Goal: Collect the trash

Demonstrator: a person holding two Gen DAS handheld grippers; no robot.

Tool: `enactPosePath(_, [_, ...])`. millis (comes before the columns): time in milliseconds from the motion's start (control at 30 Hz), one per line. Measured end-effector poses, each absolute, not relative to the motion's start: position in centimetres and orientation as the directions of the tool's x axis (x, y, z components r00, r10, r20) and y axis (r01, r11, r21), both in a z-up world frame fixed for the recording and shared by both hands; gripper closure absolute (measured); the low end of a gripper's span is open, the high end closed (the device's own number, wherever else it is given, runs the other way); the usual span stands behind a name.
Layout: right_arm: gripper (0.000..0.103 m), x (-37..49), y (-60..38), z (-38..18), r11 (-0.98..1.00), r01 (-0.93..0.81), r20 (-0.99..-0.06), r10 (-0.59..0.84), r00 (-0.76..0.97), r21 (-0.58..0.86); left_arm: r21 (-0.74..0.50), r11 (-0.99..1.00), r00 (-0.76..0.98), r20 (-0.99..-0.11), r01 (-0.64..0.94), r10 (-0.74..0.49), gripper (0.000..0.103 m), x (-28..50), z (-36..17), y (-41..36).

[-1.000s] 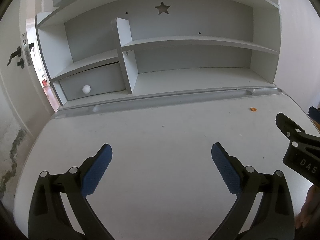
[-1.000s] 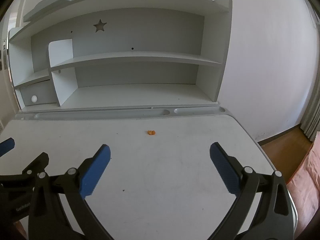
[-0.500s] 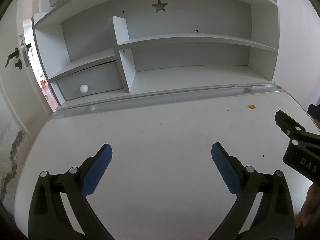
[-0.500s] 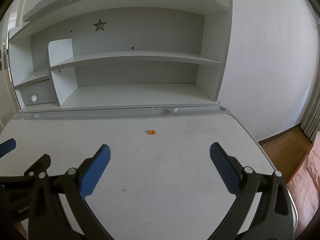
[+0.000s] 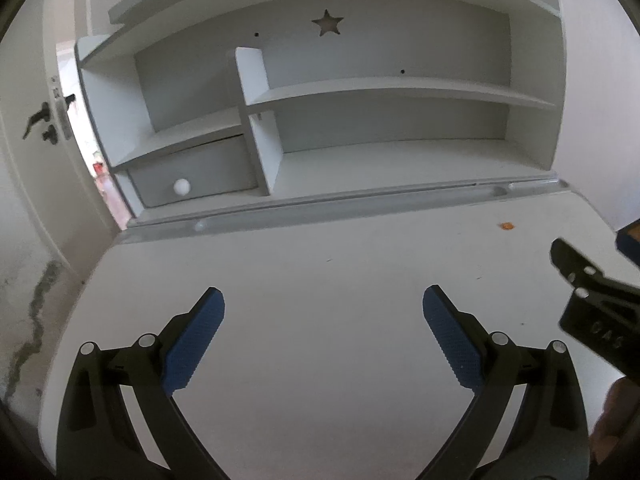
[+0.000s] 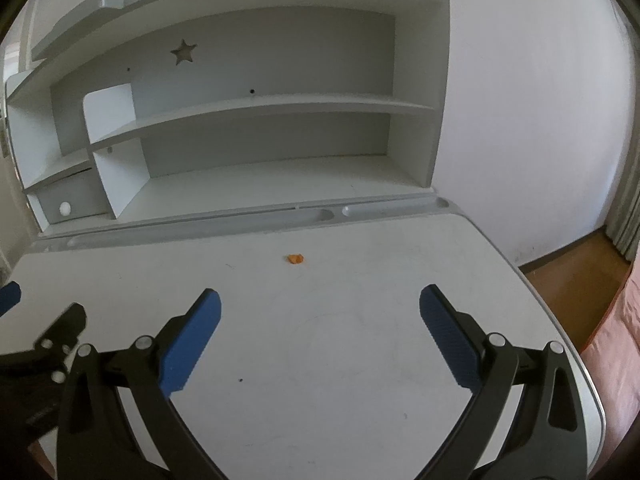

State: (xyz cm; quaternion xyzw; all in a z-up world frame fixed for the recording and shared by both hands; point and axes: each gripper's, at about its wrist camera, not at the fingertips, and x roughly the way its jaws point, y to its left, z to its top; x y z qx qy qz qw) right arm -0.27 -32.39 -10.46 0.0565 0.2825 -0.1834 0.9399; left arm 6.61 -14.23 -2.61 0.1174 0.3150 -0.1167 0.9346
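Note:
A small orange scrap (image 6: 295,259) lies on the white desk top (image 6: 340,360), a little ahead of my right gripper (image 6: 319,300) and slightly left of its centre line. It also shows in the left wrist view (image 5: 507,225), far to the right. My right gripper is open and empty above the desk. My left gripper (image 5: 323,300) is open and empty above the left half of the desk (image 5: 320,272). The right gripper's arm shows at the right edge of the left wrist view (image 5: 592,308).
A white shelf unit (image 6: 256,128) with a star cut-out stands along the desk's back edge, with a pen groove (image 6: 280,216) in front. A small drawer with a white knob (image 5: 182,187) sits low on the left. A door (image 5: 40,120) is at left, wood floor (image 6: 568,280) at right.
Both views have shifted slightly; the right gripper has tilted a little and edged toward the orange scrap. Both grippers have stayed open.

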Motion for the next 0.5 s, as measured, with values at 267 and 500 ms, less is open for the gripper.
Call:
enactPosePath(267, [0.007,0.1,-32.9,-12.4,0.943,0.333,-0.700,-0.228,0.677,0.015,0.094,0.943,0.699,-0.696,0.319,-0.167,0.007,7.7,-4.8,-13.1])
enactPosePath(500, [0.007,0.8,-32.5,-13.5,0.947,0.320,-0.734,-0.219,0.643,-0.002,-0.009,0.962,0.617,-0.765,0.273,-0.182,0.007,8.9,-6.4,-11.2])
